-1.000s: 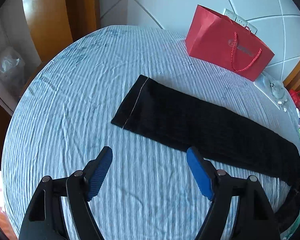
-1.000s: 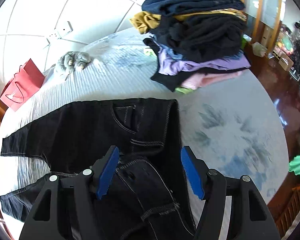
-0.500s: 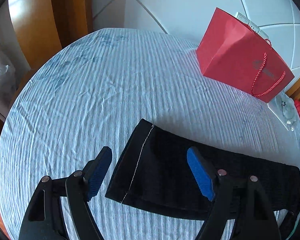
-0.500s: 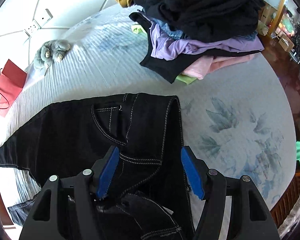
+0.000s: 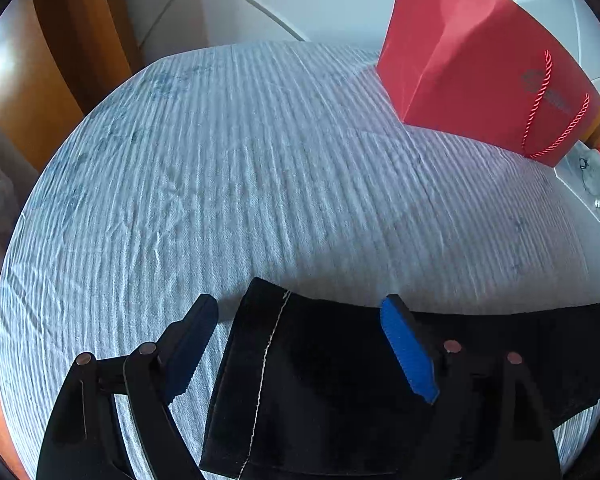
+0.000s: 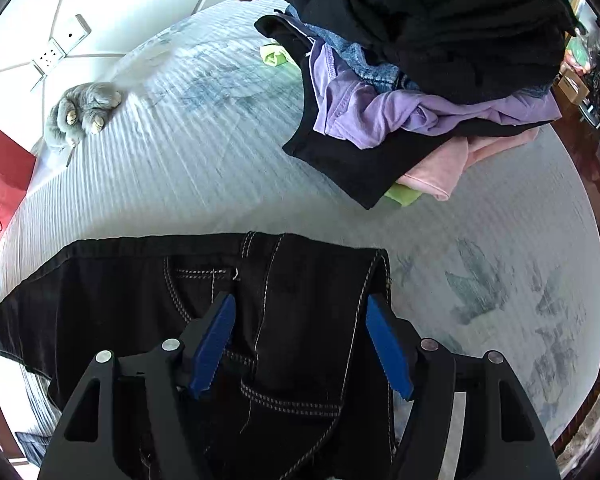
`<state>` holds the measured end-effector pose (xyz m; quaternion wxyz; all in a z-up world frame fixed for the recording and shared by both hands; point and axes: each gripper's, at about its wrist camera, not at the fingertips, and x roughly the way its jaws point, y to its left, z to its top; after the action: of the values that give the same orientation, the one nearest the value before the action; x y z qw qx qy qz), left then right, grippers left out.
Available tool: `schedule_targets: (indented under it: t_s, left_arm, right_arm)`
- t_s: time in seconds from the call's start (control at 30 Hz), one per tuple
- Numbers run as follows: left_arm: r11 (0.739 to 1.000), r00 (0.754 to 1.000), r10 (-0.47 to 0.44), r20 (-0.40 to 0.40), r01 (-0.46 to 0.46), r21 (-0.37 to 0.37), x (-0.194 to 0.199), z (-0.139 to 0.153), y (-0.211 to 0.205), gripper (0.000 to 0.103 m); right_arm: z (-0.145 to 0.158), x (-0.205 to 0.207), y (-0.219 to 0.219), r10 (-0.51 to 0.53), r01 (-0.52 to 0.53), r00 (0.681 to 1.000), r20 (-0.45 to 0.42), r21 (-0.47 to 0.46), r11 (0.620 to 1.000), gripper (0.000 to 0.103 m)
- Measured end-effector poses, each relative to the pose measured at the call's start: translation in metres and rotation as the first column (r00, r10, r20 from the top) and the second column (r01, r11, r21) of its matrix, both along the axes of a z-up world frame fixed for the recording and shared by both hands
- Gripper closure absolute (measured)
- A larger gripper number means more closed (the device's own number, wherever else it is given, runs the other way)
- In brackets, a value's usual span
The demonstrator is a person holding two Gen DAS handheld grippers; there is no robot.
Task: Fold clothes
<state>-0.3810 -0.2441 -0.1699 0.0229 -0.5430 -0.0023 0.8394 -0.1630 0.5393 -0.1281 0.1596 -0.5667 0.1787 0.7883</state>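
Jeans (image 6: 140, 292): our left gripper (image 5: 300, 344) and right gripper (image 6: 300, 340) gape above them, nothing held; a shallow pinch risks slipping.

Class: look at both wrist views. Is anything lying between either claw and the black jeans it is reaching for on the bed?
Nothing visible does. The left claw hangs open over the hem of the black jeans, its jaws having just opened wider; the right claw is open over the waistband. The clothes pile and red bag lie well off.

Bare bedsheet (image 5: 260, 160) lies open; red bag (image 5: 480, 72) and clothes pile (image 6: 420, 60) crowd its far edge.
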Motion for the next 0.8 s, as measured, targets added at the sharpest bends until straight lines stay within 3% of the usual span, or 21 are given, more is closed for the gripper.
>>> schedule_targets:
  t_s: [0.2,0.3,0.33,0.37,0.4,0.43,0.47,0.53,0.6,0.7,0.8]
  left_arm:
    - [1.0,1.0,0.0,0.0,0.0,-0.012,-0.001,0.001,0.007,0.023]
    - [1.0,1.0,-0.008,-0.012,0.008,-0.017,0.001,0.004,0.017,0.054]
    - [1.0,1.0,-0.009,-0.015,0.009,-0.019,0.001,0.006,0.02,0.077]
    - [0.999,1.0,-0.014,-0.016,0.014,-0.031,0.002,0.006,0.025,0.085]
    - [0.999,1.0,-0.019,-0.017,0.018,-0.044,0.004,0.007,0.031,0.088]
    - [0.998,1.0,-0.024,-0.017,0.023,-0.057,0.005,0.007,0.035,0.089]
    - [0.997,0.999,-0.025,-0.027,0.022,-0.072,0.007,0.011,0.038,0.089]
    - [0.996,0.998,-0.02,-0.058,0.014,-0.089,0.013,0.022,0.04,0.09]
    - [0.997,0.993,-0.007,-0.121,-0.003,-0.082,0.022,0.049,0.034,0.089]
    - [0.997,0.971,0.015,-0.24,-0.031,-0.064,0.045,0.1,0.02,0.089]
    - [0.997,0.91,0.041,-0.412,-0.063,-0.04,0.098,0.158,-0.002,0.089]
  right_arm:
    - [-0.017,-0.011,0.009,-0.006,0.006,0.999,0.033,-0.005,1.0,0.031]
    - [-0.017,-0.014,0.007,0.016,-0.016,0.999,0.034,0.009,1.0,0.03]
    - [-0.016,-0.016,0.002,0.042,-0.044,0.998,0.045,0.038,0.998,0.036]
    - [-0.016,-0.017,-0.003,0.069,-0.073,0.996,0.057,0.069,0.995,0.042]
    - [-0.015,-0.018,-0.007,0.095,-0.102,0.993,0.07,0.099,0.99,0.059]
    - [-0.011,-0.02,-0.014,0.121,-0.127,0.991,0.064,0.117,0.985,0.075]
    - [-0.007,-0.022,-0.021,0.146,-0.152,0.988,0.056,0.134,0.979,0.076]
    - [0.007,-0.025,-0.036,0.196,-0.201,0.98,0.045,0.203,0.958,0.091]
    - [0.026,-0.025,-0.047,0.234,-0.228,0.972,0.008,0.266,0.937,0.098]
    - [0.068,-0.015,-0.051,0.27,-0.224,0.956,-0.112,0.311,0.924,0.099]
    - [0.114,0.014,-0.061,0.352,-0.254,0.9,-0.256,0.347,0.903,0.1]
